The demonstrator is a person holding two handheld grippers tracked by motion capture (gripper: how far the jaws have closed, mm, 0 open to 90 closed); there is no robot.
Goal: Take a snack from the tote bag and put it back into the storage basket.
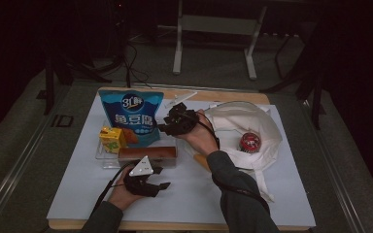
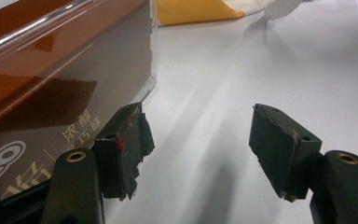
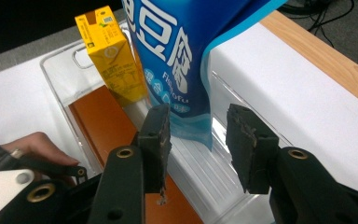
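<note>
One white tabletop [image 1: 77, 194] carries one cloth bag [image 1: 267, 131] at the right holding one red can [image 1: 249, 141]. One blue pouch [image 3: 186, 56], reading "Fish Tofu" beneath large Chinese characters, stands upright in one clear tray [image 3: 242, 186], long axis vertical. One brown box [image 2: 51, 93] with gold Chinese lettering lies lengthwise along the tray's near side. One yellow drink carton [image 3: 109, 51] stands upright beside the pouch. The right hand-held gripper [image 3: 198, 140] is spread just before the pouch's lower corner, pinching nothing; the left hand-held gripper [image 2: 205, 149] is spread, empty, beside the box
</note>
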